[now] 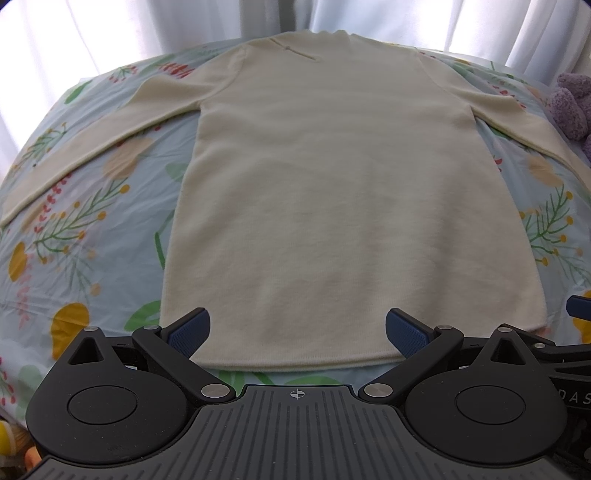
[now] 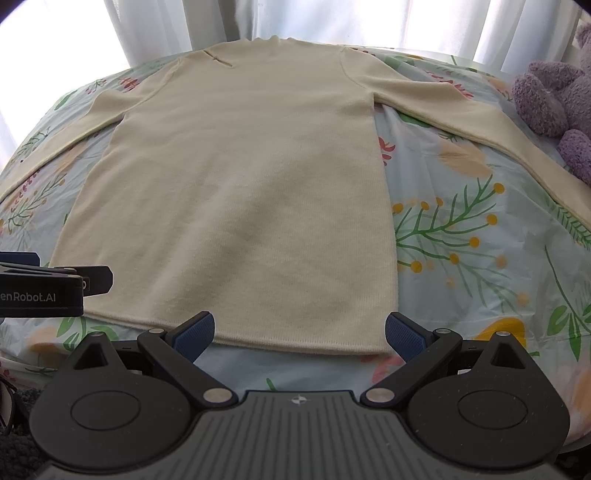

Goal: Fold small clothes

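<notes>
A cream long-sleeved knit top (image 1: 332, 177) lies flat on a floral sheet, collar far, hem near, both sleeves spread outward. It also shows in the right wrist view (image 2: 243, 177). My left gripper (image 1: 297, 328) is open and empty, just above the hem near its left half. My right gripper (image 2: 299, 332) is open and empty over the hem's right corner. The left gripper's body (image 2: 40, 288) shows at the left edge of the right wrist view; the right gripper's edge (image 1: 578, 308) shows at the right of the left wrist view.
The light blue floral sheet (image 2: 480, 236) covers the surface all around the top. A purple plush toy (image 2: 554, 103) sits at the far right, next to the right sleeve. White curtains (image 1: 110, 33) hang behind.
</notes>
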{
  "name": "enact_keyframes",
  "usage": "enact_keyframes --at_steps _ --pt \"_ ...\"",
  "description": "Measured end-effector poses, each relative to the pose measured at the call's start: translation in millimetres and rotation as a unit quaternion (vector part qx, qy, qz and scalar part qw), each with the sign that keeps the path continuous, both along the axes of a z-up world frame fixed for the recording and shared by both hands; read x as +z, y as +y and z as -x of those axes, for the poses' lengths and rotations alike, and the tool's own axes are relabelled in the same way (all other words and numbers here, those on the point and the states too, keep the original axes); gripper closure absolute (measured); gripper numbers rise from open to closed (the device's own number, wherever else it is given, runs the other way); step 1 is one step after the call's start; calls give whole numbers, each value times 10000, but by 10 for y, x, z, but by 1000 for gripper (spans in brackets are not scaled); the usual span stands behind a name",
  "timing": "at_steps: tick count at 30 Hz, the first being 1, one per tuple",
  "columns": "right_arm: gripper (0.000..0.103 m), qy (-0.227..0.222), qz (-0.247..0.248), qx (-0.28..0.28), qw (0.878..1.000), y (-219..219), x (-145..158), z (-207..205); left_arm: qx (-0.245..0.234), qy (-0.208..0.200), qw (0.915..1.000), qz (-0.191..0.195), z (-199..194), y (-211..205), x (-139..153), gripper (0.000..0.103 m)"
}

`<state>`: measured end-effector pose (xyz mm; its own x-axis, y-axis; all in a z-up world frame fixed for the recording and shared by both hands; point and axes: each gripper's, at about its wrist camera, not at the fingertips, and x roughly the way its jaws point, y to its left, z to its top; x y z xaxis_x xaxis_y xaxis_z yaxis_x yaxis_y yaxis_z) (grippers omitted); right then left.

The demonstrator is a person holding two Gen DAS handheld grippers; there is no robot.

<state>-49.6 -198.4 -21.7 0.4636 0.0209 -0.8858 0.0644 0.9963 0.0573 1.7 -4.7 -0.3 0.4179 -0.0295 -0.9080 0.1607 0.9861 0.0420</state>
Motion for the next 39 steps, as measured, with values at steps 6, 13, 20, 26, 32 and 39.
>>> enact_keyframes --at_steps 6,13,20,26,32,39 --pt "4 1 4 2 10000 0 1 -6 -2 2 10000 4 -1 2 2 0" --pt "4 -14 -19 -12 10000 -6 5 -14 -7 14 10000 3 -21 4 -12 0" --pt "4 -31 -41 -9 10000 -22 1 -9 -12 32 10000 -4 -35 -5 -21 0" --pt "4 -53 -76 -11 10000 -36 0 12 9 45 10000 -6 -25 -28 -26 0" --pt "4 -54 -92 -3 9999 -36 6 25 9 48 10000 -6 -24 -29 -25 0" --pt "4 -72 -293 -126 9995 -101 10 36 26 72 10000 -15 -28 -26 -25 0"
